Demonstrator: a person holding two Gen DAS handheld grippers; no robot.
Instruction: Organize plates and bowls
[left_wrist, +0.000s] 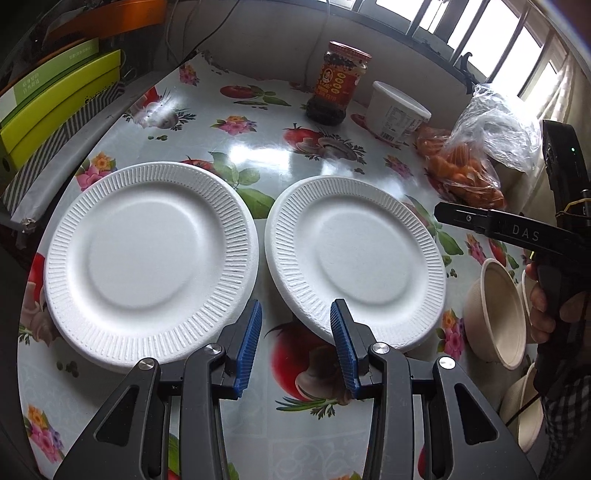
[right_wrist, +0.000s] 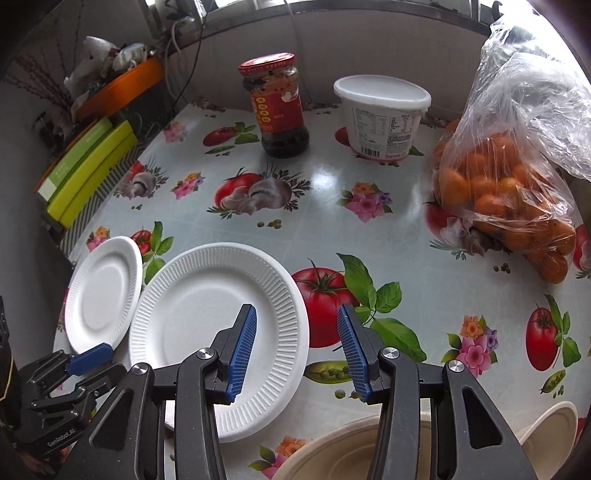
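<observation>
Two white ribbed foam plates lie side by side on the table: the left plate (left_wrist: 151, 264) (right_wrist: 103, 295) and the right plate (left_wrist: 354, 258) (right_wrist: 218, 332). My left gripper (left_wrist: 295, 343) is open and empty, hovering over the gap between their near rims. Beige bowls (left_wrist: 495, 310) (right_wrist: 332, 458) sit at the near right. My right gripper (right_wrist: 297, 349) is open and empty, above the right plate's edge and the bowls. It also shows in the left wrist view (left_wrist: 443, 214), where its jaws cannot be judged.
A floral and tomato tablecloth (right_wrist: 369, 240) covers the table. At the back stand a chili sauce jar (right_wrist: 279, 107) and a white tub (right_wrist: 382, 114). A plastic bag of oranges (right_wrist: 506, 195) lies at the right. Green boxes (right_wrist: 88, 170) sit at the left edge.
</observation>
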